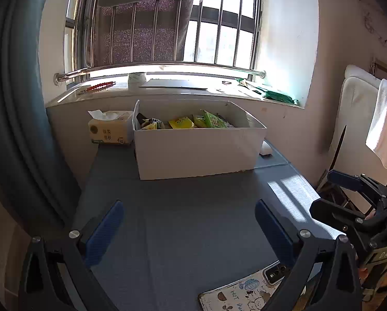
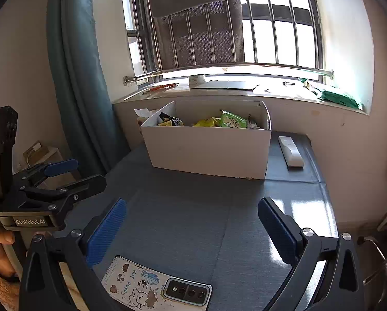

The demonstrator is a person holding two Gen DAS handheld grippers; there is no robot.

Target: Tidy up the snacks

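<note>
While snacks (image 1: 185, 122) fill the white box (image 1: 198, 150), both grippers (left (image 1: 189, 229), right (image 2: 192, 229)) spread apart, empty.

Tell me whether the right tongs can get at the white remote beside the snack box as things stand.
Probably yes. The right tongs are open and empty over bare grey tabletop, and the white remote lies flat in the open just right of the white snack box, with nothing across the path.

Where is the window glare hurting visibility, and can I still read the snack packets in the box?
Left wrist view: window blown out, sun patch on the table; snack packets in the box readable but shaded. Right wrist view: same backlight, sill washed out, green packet clear.
</note>
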